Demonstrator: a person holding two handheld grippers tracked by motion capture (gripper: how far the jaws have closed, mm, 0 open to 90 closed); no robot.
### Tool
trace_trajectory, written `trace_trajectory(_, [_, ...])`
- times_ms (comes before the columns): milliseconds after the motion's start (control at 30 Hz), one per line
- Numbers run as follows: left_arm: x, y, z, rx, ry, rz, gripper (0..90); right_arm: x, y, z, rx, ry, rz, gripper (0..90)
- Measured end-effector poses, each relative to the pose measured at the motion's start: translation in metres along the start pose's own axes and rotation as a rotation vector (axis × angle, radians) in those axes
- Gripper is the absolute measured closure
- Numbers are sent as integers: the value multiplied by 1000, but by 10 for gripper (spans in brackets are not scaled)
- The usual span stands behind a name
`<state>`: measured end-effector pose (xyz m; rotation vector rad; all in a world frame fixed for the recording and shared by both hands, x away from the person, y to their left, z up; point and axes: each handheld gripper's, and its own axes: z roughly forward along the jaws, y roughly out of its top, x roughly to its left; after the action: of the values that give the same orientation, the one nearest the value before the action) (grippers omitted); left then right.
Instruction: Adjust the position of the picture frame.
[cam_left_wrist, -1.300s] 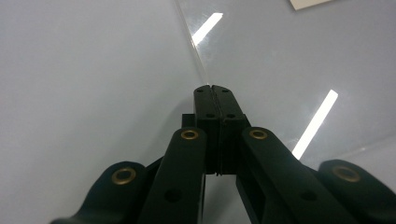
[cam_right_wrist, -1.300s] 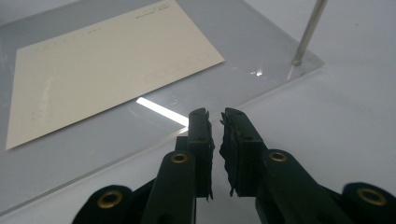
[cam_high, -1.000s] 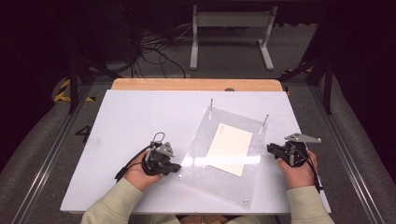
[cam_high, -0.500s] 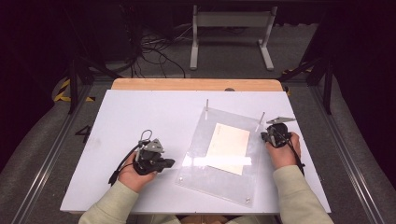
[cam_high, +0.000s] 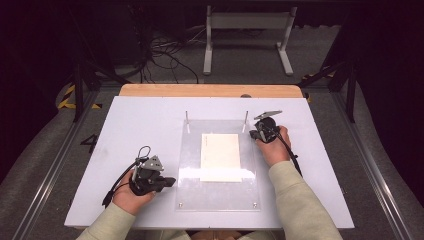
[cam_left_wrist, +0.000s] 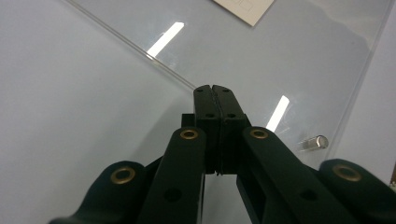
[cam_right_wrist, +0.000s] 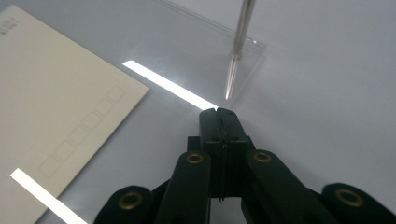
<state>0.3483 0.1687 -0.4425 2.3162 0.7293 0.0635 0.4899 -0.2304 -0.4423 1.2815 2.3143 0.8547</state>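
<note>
Clear acrylic plate lying flat on the white tabletop, used here as the landmark. A cream envelope with a row of small printed boxes lies flat in the middle of the plate, its long edges parallel to the plate's long edges. Two thin metal pins stand upright at the plate's two far corners; short studs mark its two near corners.

Left gripper: held in the person's left hand just beside the plate's left edge, toward the near end, tips pointing at that edge. In the left gripper view the left gripper has its two black jaws pressed together with nothing between them; the tips hang over the plate's margin, close to its edge, and a near-corner stud lies to the right of the jaws.

Right gripper: held in the person's right hand at the plate's far right corner, just beside the right-hand pin. In the right gripper view the right gripper is likewise closed on nothing, jaws meeting flush, tips near the base of that pin; the envelope lies to the left, apart from the jaws.

A wooden strip borders the tabletop beyond the plate's far end.
</note>
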Motion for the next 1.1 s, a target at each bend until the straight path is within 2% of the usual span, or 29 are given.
trace_trajectory(33, [-2, -1, -1, -10, -7, 4, 900, 0, 0, -4, -21, 21, 2, 900])
trace_trajectory(67, [-4, -1, -3, -11, -15, 25, 899, 1, -1, -13, -44, 24, -7, 895])
trace_trajectory(100, [-7, -2, -4, -13, -26, 38, 898, 3, -4, -26, -80, 37, -31, 873])
trace_trajectory(133, [-12, -3, -4, -16, -40, 57, 896, 7, -9, -38, -114, 83, -44, 855])
trace_trajectory(167, [-16, -4, -4, -18, -54, 64, 892, 14, -18, -52, -150, 154, -65, 835])
trace_trajectory(300, [-29, -4, -6, -26, -94, 115, 881, 42, -58, -89, -205, 323, -178, 783])
trace_trajectory(333, [-32, -5, -6, -31, -104, 119, 881, 48, -70, -96, -212, 363, -196, 782])
trace_trajectory(400, [-37, -6, -6, -30, -115, 126, 875, 59, -91, -106, -193, 404, -221, 772])
trace_trajectory(500, [-39, -9, -2, -15, -123, 133, 851, 76, -114, -116, -149, 434, -295, 749])
trace_trajectory(600, [-39, -11, 1, -7, -139, 126, 838, 83, -126, -118, -118, 447, -321, 736])
trace_trajectory(767, [-37, -12, 5, -5, -166, 141, 814, 86, -135, -115, -91, 456, -332, 708])
trace_trajectory(900, [-39, -13, 10, 8, -189, 155, 797, 88, -136, -112, -71, 459, -349, 720])
trace_trajectory(967, [-41, -12, 11, 9, -178, 164, 788, 89, -137, -112, -73, 475, -353, 749])
trace_trajectory(1100, [-40, -12, 11, 5, -171, 166, 827, 90, -139, -113, -69, 495, -350, 797])
